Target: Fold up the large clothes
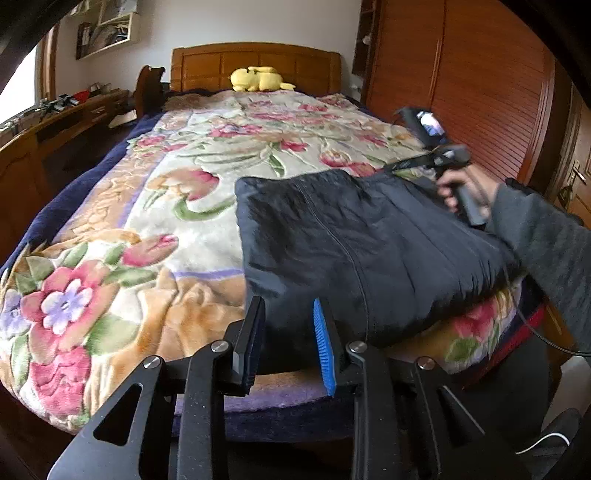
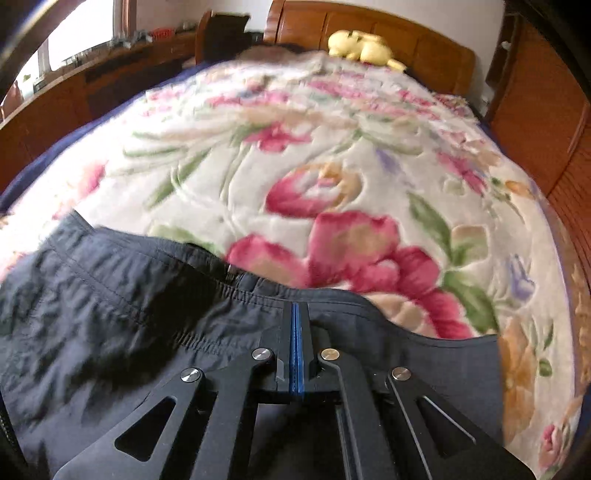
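Left wrist view: your left gripper (image 1: 290, 341) is standing apart over the near edge of the garment (image 1: 351, 251), which is lying at the bed's (image 1: 110, 229) near right corner.

Right wrist view: your right gripper (image 2: 296, 325) is clamping together on the garment's (image 2: 110, 314) gathered far hem.

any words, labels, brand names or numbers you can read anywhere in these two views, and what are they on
None can be read.
The dark garment on the floral blanket shows no print, tag or logo.
The small screen on the right gripper is lit, but too blurred to read.
Books and papers on the wall shelf are too small to read.
The yellow plush toy bears no label.
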Action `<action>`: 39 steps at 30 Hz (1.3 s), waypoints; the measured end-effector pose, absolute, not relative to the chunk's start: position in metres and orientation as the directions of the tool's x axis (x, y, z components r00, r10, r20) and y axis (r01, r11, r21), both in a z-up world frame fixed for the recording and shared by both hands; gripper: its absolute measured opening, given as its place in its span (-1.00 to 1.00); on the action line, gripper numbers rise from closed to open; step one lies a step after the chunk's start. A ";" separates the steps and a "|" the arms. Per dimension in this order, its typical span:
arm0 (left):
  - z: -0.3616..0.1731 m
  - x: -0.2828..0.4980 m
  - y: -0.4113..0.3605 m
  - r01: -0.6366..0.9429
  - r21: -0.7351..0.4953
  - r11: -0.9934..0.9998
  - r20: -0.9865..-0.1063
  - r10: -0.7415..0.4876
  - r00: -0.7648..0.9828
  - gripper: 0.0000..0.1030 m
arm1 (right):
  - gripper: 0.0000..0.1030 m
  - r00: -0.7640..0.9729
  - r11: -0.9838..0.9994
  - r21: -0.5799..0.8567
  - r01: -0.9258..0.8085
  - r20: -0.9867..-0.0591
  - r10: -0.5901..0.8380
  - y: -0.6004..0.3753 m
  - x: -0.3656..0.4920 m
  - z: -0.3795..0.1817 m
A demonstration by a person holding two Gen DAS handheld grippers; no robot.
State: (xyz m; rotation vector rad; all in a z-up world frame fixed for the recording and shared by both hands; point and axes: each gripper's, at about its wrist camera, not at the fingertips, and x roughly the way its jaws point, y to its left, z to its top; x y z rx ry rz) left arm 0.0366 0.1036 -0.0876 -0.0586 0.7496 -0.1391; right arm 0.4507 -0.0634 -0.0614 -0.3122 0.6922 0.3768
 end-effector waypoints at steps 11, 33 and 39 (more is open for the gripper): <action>-0.109 0.048 0.085 0.135 -0.083 0.987 -0.696 -0.155 0.701 -0.42 | -0.06 0.736 0.878 -0.188 -0.440 -0.635 0.233 -0.187 0.294 -0.070; -0.127 0.059 0.080 0.114 -0.072 0.991 -0.731 -0.131 0.669 -0.42 | -0.06 0.758 0.939 -0.152 -0.310 -0.636 0.147 -0.242 0.226 -0.128; -0.128 0.058 0.078 0.106 -0.075 0.991 -0.727 -0.128 0.674 -0.42 | -0.06 0.781 0.922 -0.088 -0.376 -0.566 0.265 -0.210 0.198 -0.102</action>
